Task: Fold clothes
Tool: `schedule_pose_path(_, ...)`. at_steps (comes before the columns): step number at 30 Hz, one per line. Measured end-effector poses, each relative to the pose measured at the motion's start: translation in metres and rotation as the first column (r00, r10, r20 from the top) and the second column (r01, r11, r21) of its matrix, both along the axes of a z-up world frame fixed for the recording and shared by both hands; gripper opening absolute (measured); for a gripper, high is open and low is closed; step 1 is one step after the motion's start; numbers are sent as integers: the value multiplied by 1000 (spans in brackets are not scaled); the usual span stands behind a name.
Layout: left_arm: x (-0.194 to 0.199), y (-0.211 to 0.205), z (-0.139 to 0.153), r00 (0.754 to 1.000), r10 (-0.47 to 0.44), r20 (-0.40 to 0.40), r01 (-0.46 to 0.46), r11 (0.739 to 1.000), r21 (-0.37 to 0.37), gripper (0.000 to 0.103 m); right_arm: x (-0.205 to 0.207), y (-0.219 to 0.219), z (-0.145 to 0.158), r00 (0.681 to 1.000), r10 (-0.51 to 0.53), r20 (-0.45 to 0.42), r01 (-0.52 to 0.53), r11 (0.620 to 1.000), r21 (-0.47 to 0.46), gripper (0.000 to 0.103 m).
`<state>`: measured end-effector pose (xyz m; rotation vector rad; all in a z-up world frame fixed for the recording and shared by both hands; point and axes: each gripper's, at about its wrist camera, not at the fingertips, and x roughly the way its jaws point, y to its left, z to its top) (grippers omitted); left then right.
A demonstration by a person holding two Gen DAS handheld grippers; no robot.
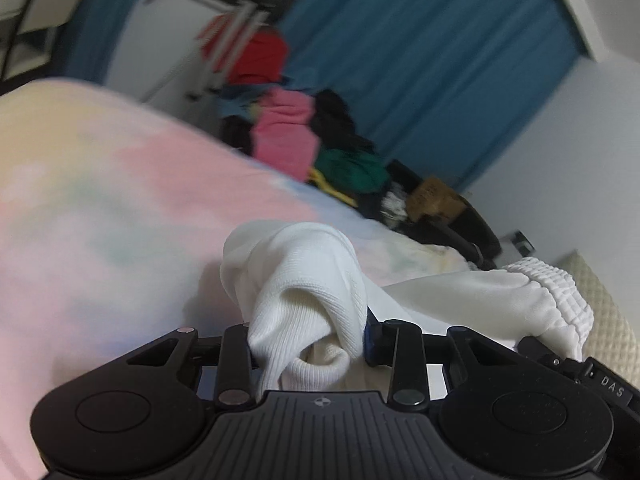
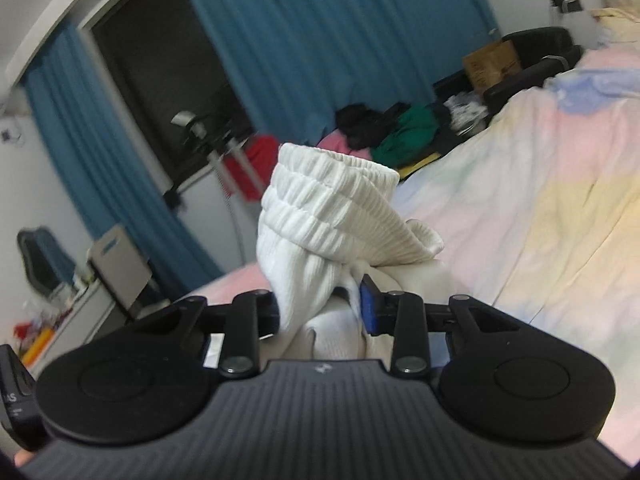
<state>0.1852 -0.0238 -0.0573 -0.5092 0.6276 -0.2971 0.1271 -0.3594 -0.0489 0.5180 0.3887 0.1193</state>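
Left wrist view: left gripper [image 1: 308, 344] has its jaws closed down on a bunched fold of the white garment [image 1: 304, 280], ribbed knit cloth squeezed between them and puffing up past the tips; the garment runs off to the right of this gripper to a gathered elastic band [image 1: 548, 292], and part of the other gripper shows just under that band. The cloth is held over the pastel bed cover [image 1: 120, 200], which fills the space left of and beyond the garment; a clothes pile [image 1: 312, 140] sits past the far edge of the bed cover, in front of the blue curtain [image 1: 420, 60]. Right wrist view: right gripper [image 2: 320, 308] jaws also narrowed onto the same white garment, gripping near the elastic band [image 2: 332, 184], which stands up above the tips; bed cover lies right of the garment. Judgement: mid-handling, garment pinched at 2 points and lifted, either being spread out or carried over into a fold, cannot tell which. Next move needs both grips kept firm and the cloth kept taut between them, since the bunched knit could slip
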Motion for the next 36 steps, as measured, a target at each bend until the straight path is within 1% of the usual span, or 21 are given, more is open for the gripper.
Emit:
schedule_pose_path(4, 53, -76, 18, 995, -87, 41, 86, 996, 13, 36, 27, -65, 25, 997, -80, 13, 80, 997, 5, 35)
schedule_pose_path(8, 103, -146, 16, 985, -157, 69, 155, 988, 26, 36, 59, -132, 49, 985, -171, 23, 170, 985, 11, 35)
schedule_pose_path(10, 128, -181, 15, 978, -190, 82, 188, 982, 34, 36, 75, -163, 55, 977, -213, 25, 212, 977, 16, 35)
schedule_pose_path(13, 165, -234, 13, 965, -241, 101, 237, 970, 46, 36, 96, -205, 52, 962, -273, 25, 272, 962, 34, 35)
schedule_pose_path(15, 190, -269, 12, 955, -274, 113, 269, 962, 54, 36, 106, -225, 37, 953, -303, 20, 302, 952, 52, 35)
schedule_pose_path(16, 194, -277, 1, 952, -284, 111, 280, 958, 57, 36, 110, -233, 27, 948, -317, 16, 315, 947, 65, 35)
schedule_pose_path(18, 198, -285, -26, 948, -301, 103, 296, 953, 60, 37, 115, -247, 0, 939, -343, 8, 341, 935, 101, 35)
schedule_pose_path(21, 203, -297, -67, 941, -326, 91, 321, 945, 65, 37, 108, -259, -50, 921, -389, -11, 385, 908, 166, 35)
schedule_pose_path(22, 204, -301, -81, 939, -334, 86, 329, 942, 67, 38, 105, -261, -67, 915, -402, -29, 400, 896, 195, 35)
schedule_pose_path(25, 192, -284, -130, 938, -343, 48, 340, 938, 66, 41, 90, -259, -117, 898, -431, -92, 439, 857, 269, 35)
schedule_pose_path(26, 190, -278, -141, 936, -349, 42, 346, 936, 67, 41, 84, -256, -130, 892, -439, -108, 451, 847, 282, 35)
schedule_pose_path(29, 187, -260, -169, 927, -373, 33, 370, 926, 72, 48, 66, -250, -166, 874, -461, -154, 485, 811, 328, 37)
schedule_pose_path(30, 186, -253, -178, 924, -381, 30, 378, 923, 73, 53, 61, -248, -175, 869, -466, -168, 494, 798, 345, 38)
schedule_pose_path(32, 181, -246, -187, 920, -393, 13, 389, 915, 103, 57, 53, -245, -188, 860, -473, -193, 511, 783, 354, 42)
schedule_pose_path(33, 177, -242, -190, 917, -400, 12, 395, 910, 124, 63, 50, -244, -190, 857, -473, -207, 516, 784, 345, 46)
schedule_pose_path(35, 169, -235, -184, 917, -396, 41, 386, 909, 159, 71, 49, -243, -185, 849, -468, -245, 526, 792, 309, 50)
schedule_pose_path(36, 164, -231, -178, 919, -390, 63, 374, 910, 178, 72, 48, -244, -181, 844, -466, -267, 531, 797, 288, 54)
